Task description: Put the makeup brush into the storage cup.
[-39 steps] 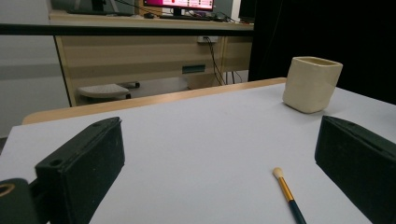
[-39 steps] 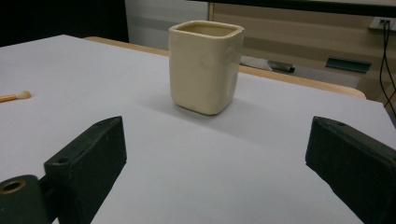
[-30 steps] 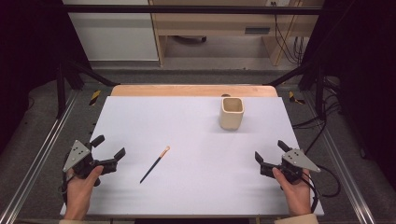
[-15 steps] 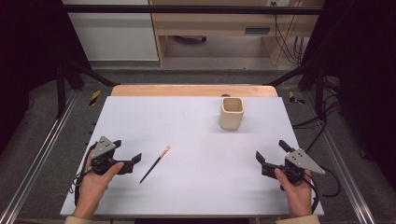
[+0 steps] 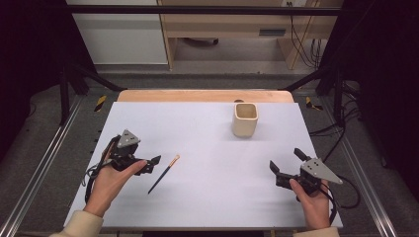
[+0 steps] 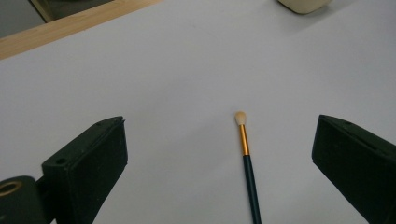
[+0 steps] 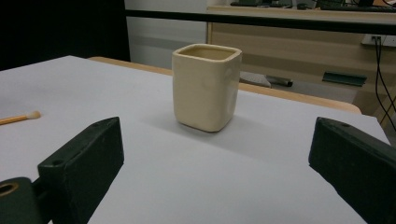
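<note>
A thin brush [image 5: 164,173] with a dark handle, gold ferrule and pale tip lies flat on the white table [image 5: 207,197], left of centre. My left gripper [image 5: 150,165] stands open just left of the brush, a little above the table. In the left gripper view the brush [image 6: 246,158] lies between the two wide-apart jaws, closer to the right one, tip pointing away. A cream square cup [image 5: 245,120] stands upright at the back right. My right gripper [image 5: 285,159] is open near the front right, and the cup [image 7: 206,86] stands ahead of it, empty space between.
A wooden strip [image 5: 202,96] borders the table's far edge. Metal rails [image 5: 44,163] run along both sides, with cables [image 5: 346,133] at the right. A wooden desk [image 5: 232,24] stands on the floor beyond.
My left gripper has moved right and forward, from the table's left edge to just beside the brush. The right gripper has barely moved. Brush and cup lie as before.
</note>
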### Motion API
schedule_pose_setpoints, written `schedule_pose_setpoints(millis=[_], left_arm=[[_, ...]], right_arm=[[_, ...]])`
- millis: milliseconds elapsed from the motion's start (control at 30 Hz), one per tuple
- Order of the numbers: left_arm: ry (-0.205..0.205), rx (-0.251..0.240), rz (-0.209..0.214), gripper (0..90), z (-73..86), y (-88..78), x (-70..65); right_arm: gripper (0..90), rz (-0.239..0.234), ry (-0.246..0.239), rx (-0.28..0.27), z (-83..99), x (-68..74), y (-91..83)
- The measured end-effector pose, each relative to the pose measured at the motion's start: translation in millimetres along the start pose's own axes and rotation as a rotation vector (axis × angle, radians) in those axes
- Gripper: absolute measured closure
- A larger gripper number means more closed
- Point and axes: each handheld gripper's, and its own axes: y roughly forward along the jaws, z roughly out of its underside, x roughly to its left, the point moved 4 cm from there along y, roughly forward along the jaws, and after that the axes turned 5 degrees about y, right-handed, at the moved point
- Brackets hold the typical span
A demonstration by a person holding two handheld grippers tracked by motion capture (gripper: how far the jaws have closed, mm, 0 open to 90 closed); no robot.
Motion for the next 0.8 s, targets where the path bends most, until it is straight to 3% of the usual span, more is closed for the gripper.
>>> schedule_pose_setpoints(millis=[167,267,567,800], left_arm=[[0.024,0.050,0.036,3.3,-11.3,0.9,-6.0],[0.067,0.104,0.043,3.6,-18.2,3.7,-11.2],[0.082,0.172,0.052,3.7,-26.6,16.8,-20.0],[0.079,0.197,0.050,4.1,-25.1,29.3,-20.7]], right_arm=[[3.5,0.004,-0.001,0.004,0.4,-0.4,0.3],[3.4,0.007,-0.002,0.011,1.5,-0.9,0.9],[3.3,0.004,-0.003,0.010,1.6,-0.9,0.7],[3.3,0.002,-0.008,0.012,2.1,-0.6,0.8]])
